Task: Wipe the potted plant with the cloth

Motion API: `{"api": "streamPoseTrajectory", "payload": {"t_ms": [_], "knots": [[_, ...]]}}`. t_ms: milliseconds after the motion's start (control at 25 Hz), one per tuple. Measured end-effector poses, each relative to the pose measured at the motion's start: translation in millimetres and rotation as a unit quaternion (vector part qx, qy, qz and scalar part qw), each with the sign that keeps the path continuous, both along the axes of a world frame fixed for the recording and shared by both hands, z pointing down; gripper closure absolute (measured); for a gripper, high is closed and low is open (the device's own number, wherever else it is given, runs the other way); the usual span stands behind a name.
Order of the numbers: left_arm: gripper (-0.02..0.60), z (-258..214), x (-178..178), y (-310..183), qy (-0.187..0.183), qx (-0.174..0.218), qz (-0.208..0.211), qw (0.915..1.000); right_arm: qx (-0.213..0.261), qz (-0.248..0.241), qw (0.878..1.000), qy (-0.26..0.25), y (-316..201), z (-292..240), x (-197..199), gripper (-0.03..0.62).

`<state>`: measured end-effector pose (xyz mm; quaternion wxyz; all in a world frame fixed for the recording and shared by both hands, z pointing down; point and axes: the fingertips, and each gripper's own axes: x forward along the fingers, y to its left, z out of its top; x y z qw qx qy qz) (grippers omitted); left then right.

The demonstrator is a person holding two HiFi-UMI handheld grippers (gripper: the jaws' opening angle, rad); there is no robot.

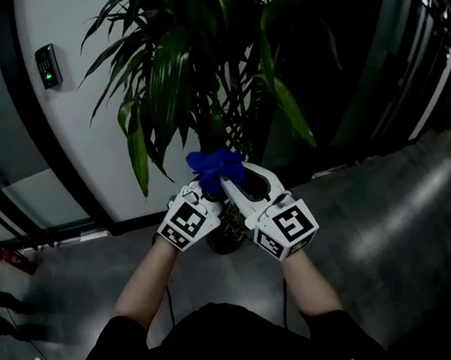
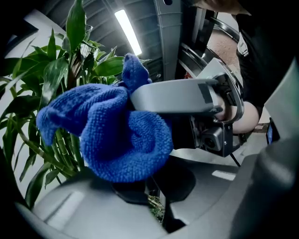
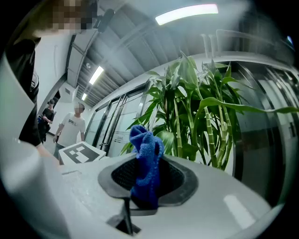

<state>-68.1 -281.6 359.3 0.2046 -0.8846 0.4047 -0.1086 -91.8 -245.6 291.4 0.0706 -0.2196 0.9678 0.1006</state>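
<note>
Dim indoor hall, seen from above: curved white wall panel (image 1: 77, 147) in black framing at left, carrying a small black access keypad (image 1: 47, 66) w/ a green light; polished grey floor (image 1: 397, 209) fills the lower and right parts. Centre-top: tall potted plant w/ long glossy green leaves and bamboo-like stems (image 1: 179, 71), standing in a dark round pot (image 1: 228, 233) on the floor, against the wall. Below it, two bare forearms reach fwd, each w/ a white two-jaw gripper bearing a black-and-white marker cube. L: left gripper (image 1: 205, 191), tip just under the crumpled blue microfibre cloth (image 1: 215, 167). In the left gripper view its jaws are drawn near-together, only a narrow slit between the dark pads, nipping the cloth's lower fold; the cloth bulks up and left in front of the leaves, and a grey finger of the other gripper (image 2: 177, 95) crosses it horizontally from the right. R: right gripper (image 1: 237, 178), tip touching the cloth from the right, beside the left gripper's tip. In the right gripper view its jaws are pressed on a narrow upright strip of the cloth, which rises from between the dark pads, plant stems behind it. The cloth is thus held by both tips, in the air before the lower leaves, above the pot; whether it touches a leaf can't be told. Far left of the right gripper view: two people (image 3: 72, 128) stand in the bkgd by glass doors, ceiling strip lights (image 3: 187, 14) overhead.
</note>
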Motion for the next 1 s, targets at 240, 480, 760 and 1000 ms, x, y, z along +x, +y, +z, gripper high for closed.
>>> {"api": "streamPoseTrajectory", "payload": {"t_ms": [240,480,760,1000], "knots": [[0.572,9,3,6,-0.002,-0.008,0.008,0.9999,0.001,0.001,1.000,0.007,6,10,3,0.485],[0.569,20,8,16,0.007,-0.015,0.014,0.9998,-0.008,-0.005,1.000,0.004,16,21,6,0.485],[0.569,39,9,24,0.034,-0.041,0.020,0.9984,-0.022,-0.009,1.000,0.012,21,42,7,0.485],[0.569,62,8,27,0.038,-0.067,0.024,0.9968,-0.049,-0.006,0.999,0.021,20,61,8,0.485]]}}
